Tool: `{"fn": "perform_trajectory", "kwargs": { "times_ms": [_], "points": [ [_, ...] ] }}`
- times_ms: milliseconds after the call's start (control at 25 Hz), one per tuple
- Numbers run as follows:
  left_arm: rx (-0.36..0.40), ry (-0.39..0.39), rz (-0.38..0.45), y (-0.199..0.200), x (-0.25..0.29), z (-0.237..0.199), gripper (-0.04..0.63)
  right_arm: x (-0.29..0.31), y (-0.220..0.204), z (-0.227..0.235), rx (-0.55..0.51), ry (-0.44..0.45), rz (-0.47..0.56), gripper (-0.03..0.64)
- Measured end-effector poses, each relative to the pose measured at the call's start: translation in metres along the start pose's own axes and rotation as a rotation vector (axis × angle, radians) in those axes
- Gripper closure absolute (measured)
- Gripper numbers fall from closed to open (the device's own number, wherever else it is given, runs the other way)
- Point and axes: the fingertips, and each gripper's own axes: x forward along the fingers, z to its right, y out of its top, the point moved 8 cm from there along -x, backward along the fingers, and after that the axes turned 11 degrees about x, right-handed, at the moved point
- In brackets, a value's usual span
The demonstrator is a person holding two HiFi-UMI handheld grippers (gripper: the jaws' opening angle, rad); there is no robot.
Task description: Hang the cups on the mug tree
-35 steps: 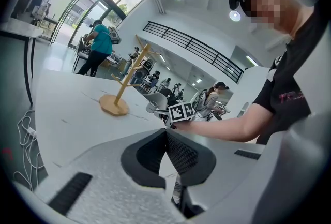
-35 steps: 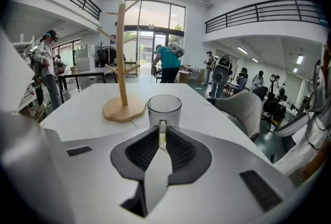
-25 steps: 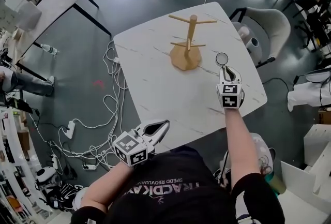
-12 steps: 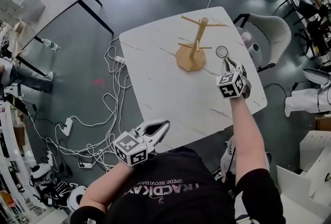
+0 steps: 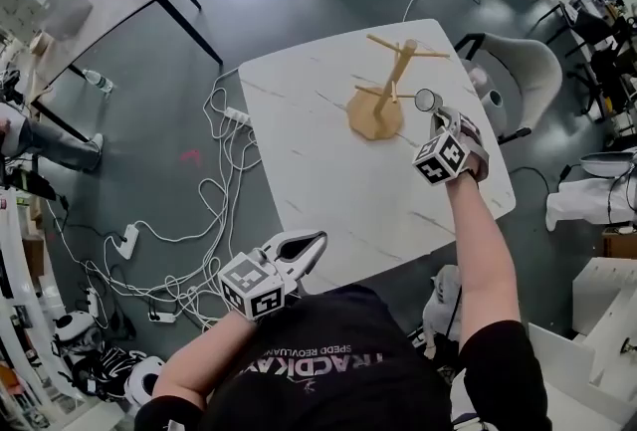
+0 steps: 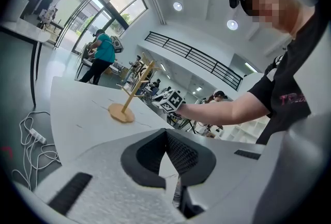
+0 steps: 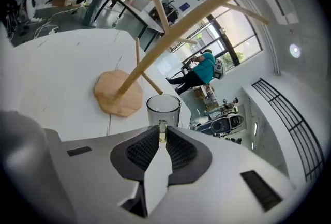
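Glass cup [image 7: 163,108] in right gripper [image 7: 162,134]

Mug tree [image 5: 375,117] on table [image 5: 318,175]; cup [image 5: 427,101] just right of it.

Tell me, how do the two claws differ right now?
The right claw pinches the handle of a clear glass cup; the left claw is closed on nothing. The right claw is held out over the white table beside the wooden mug tree; the left claw sits at the table's near edge, close to the person's body. Both carry a cube with square markers.
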Motion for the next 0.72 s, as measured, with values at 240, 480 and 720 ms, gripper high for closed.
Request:
{"fn": "perform_trajectory", "kwargs": {
  "times_ms": [240, 480, 720],
  "points": [
    [-0.004, -0.007, 0.007, 0.001, -0.009, -0.005, 0.598, -0.001, 0.018, -0.007, -0.108, -0.001, -0.02, 0.574],
    [-0.002, -0.013, 0.01, 0.003, -0.017, -0.008, 0.598, -0.001, 0.026, -0.014, -0.215, -0.012, -0.048, 0.574],
    [-0.003, -0.019, 0.008, 0.003, -0.027, -0.015, 0.598, 0.001, 0.042, -0.027, -0.367, -0.006, -0.067, 0.574]
  ]
}}
